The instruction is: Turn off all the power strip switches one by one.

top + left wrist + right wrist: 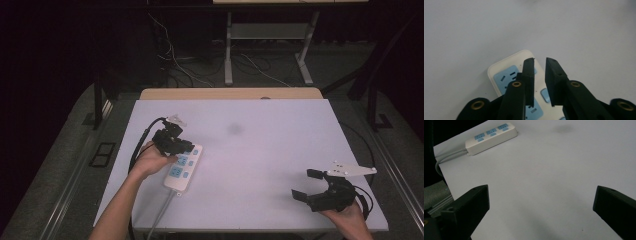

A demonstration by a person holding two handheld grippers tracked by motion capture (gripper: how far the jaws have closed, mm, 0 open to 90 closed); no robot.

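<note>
High view: fixed above the near edge, facing forward and down; it takes in the whole counter [260, 150] and the floor beyond, from a distance.

Left gripper view: mounted on the left hand-held gripper [539, 75], looking down its jaws, very close over the power strip [506, 72] at the counter's left.

Right gripper view: mounted on the right hand-held gripper [541, 205], low near the right near corner, facing left and far across the surface.

All three views share the power strip and the surrounding counter surface.
</note>
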